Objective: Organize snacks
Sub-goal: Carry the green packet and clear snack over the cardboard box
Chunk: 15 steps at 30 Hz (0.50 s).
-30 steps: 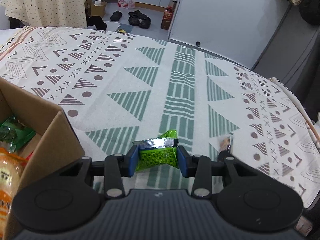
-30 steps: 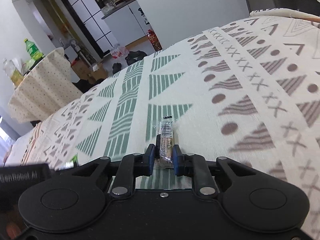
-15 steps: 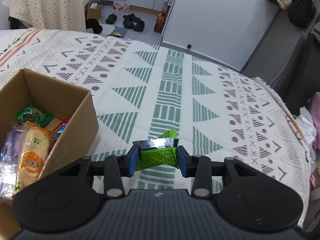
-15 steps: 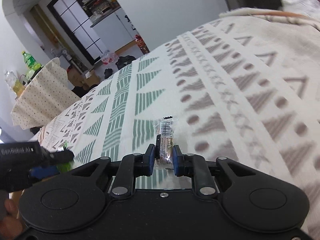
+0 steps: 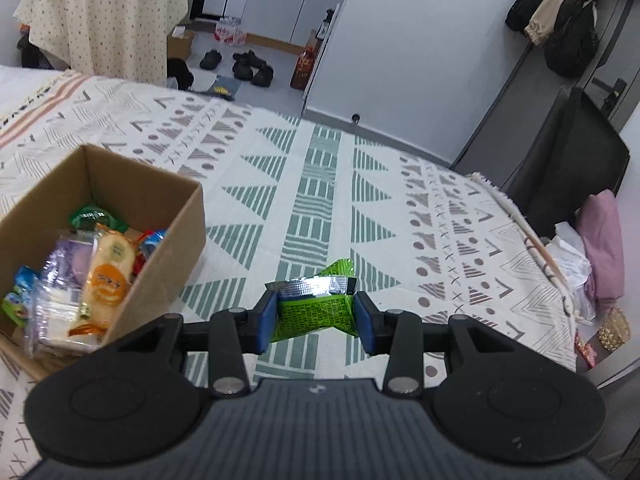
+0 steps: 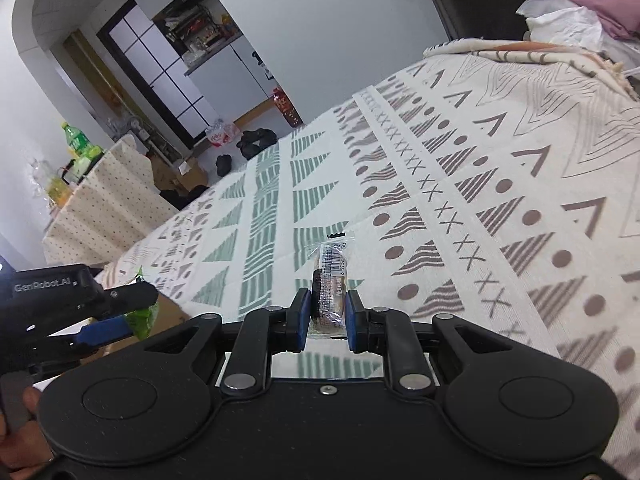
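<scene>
Both tongs [image 5: 315, 317] higher, snacks [image 6: 329, 286] clamped.

Place: a lived-in home, a bedroom open to a kitchen area.
Bed: a patterned bedspread [image 5: 320, 184] with triangles and crosses.
Floor: shoes [image 5: 250, 68] left by the doorway.
Wall: coats [image 5: 560, 12] hanging up.
Side table: a dotted tablecloth [image 5: 104, 16]; a green bottle [image 6: 78, 142] stands on it.
Beyond: white cabinets [image 5: 280, 4].

Left: cardboard box [image 5: 132, 200], its near wall blocks your low path.
Right and far: patterned cloth [image 5: 400, 216] lies bare for you.
</scene>
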Available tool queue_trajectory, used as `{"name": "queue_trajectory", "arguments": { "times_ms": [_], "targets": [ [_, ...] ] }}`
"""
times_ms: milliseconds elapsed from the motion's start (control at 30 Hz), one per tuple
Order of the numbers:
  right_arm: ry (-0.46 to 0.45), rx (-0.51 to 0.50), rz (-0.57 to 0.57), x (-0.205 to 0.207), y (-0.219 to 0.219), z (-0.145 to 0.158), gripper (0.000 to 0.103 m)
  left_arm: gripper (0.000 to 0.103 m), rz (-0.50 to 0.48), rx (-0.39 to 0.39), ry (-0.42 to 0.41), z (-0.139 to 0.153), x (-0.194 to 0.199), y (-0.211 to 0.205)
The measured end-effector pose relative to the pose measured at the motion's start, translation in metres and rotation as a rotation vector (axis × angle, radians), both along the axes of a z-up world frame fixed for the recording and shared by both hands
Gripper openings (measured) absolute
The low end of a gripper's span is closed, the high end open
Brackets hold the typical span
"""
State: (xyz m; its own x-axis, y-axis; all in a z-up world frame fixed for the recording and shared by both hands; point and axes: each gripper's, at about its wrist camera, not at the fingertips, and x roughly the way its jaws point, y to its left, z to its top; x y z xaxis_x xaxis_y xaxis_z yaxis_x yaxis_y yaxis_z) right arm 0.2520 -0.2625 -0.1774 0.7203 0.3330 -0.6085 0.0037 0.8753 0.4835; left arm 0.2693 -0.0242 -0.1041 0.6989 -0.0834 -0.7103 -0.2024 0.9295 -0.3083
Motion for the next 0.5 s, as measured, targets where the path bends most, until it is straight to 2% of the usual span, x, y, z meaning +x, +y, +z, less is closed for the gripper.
{"name": "queue_trajectory", "arguments": {
  "times_ms": [300, 500],
  "targets": [
    [-0.075, -0.024, -0.019, -0.018, -0.004, 0.038, 0.019, 0.041, -0.012, -0.025, -0.076, 0.026, -0.027, 0.009],
    [-0.113, -0.030, -0.007, -0.028, 0.007, 0.057, 0.019, 0.041, 0.024, -0.052, -0.101, 0.038, -0.041, 0.027]
  ]
}}
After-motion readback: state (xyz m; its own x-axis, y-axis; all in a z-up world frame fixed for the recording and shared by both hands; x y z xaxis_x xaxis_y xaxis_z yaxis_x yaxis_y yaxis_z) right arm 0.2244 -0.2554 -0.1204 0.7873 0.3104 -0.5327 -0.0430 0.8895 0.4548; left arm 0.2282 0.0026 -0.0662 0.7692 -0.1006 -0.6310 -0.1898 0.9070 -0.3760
